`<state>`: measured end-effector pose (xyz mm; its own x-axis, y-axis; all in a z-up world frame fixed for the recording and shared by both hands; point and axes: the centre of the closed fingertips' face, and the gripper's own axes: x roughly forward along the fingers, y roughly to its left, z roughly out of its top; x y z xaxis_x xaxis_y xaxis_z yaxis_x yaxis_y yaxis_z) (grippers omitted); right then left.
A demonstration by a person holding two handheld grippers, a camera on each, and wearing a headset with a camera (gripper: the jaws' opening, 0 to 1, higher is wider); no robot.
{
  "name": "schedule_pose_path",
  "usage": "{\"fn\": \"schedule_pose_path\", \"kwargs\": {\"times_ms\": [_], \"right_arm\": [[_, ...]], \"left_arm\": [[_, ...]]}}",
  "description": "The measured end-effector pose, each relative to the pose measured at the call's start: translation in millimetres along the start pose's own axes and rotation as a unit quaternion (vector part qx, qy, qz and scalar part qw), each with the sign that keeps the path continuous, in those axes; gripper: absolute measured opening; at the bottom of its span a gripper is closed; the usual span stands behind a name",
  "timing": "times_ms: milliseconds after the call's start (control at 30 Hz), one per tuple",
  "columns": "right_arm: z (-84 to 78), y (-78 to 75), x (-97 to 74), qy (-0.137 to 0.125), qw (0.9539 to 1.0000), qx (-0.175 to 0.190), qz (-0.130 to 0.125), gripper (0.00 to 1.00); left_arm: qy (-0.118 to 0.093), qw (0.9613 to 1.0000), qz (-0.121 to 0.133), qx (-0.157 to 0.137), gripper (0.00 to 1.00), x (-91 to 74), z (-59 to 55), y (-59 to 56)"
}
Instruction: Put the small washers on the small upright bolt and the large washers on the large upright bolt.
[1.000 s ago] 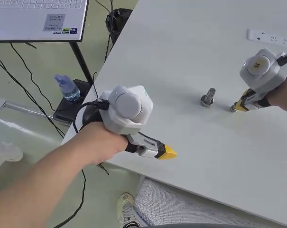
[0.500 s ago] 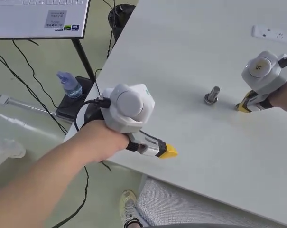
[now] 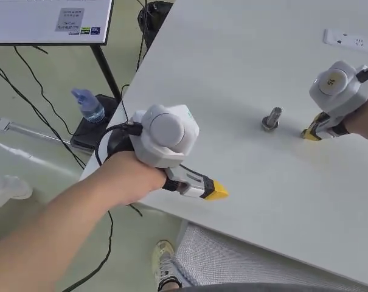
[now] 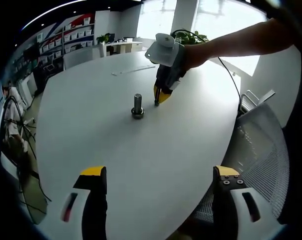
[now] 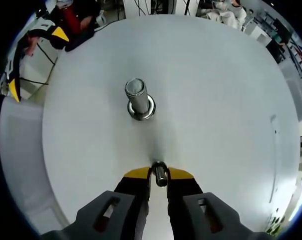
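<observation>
Big bolt (image 5: 138, 100), where is it? my helper asks.

Me: It stands straight up on the white table (image 3: 232, 73), out in the open. It has a shiny ring round its foot. I cannot tell if that ring is a washer or the bolt's own head.

Helper: And the small bolt (image 5: 160, 176)?

Me: It is just beside the big bolt, a little nearer to me. My right gripper (image 3: 309, 134) is clamped on it. The two yellow tips squeeze it from both sides, down at the table top, and its round top pokes up between them.

Helper: What about your other tool?

Me: My left gripper (image 4: 159, 172) holds nothing. Its jaws are spread wide. It hangs over the near edge of the table, well apart from both bolts, and it points at them across the bare top.

Helper: What else is around?

Me: A white power strip (image 3: 351, 41) lies at the far side of the table. A grey mesh chair (image 3: 232, 261) sits under the near edge. A water bottle (image 3: 86, 104) stands down on the floor to the left.
</observation>
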<state>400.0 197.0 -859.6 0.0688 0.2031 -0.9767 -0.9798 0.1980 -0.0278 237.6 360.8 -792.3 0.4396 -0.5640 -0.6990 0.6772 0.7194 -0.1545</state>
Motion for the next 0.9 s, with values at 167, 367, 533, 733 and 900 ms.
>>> {"fn": "schedule_pose_path", "kwargs": {"times_ms": [167,367,533,733,900], "right_arm": [[0.2,1.5,-1.0,-0.001,1.0,0.001,0.001,0.13],[0.1,0.4,0.8,-0.001,1.0,0.003,0.005,0.13],[0.3,-0.8,2.0,-0.002,1.0,-0.001,0.004,0.14],[4.0,-3.9,-0.8,-0.011,0.9999,-0.006,-0.004,0.24],[6.2,-2.4,-6.6,-0.021,0.9997,-0.007,-0.006,0.29]], "left_arm": [[0.001,1.0,0.001,0.0,0.87,0.9,-0.8,-1.0],[0.005,1.0,-0.003,0.002,0.87,2.7,-1.2,-3.4],[0.001,1.0,-0.002,0.0,0.87,2.4,1.0,-2.5],[0.003,1.0,-0.003,0.002,0.87,2.4,-0.1,-5.2],[0.002,1.0,-0.004,0.004,0.87,2.6,0.5,-7.1]]}}
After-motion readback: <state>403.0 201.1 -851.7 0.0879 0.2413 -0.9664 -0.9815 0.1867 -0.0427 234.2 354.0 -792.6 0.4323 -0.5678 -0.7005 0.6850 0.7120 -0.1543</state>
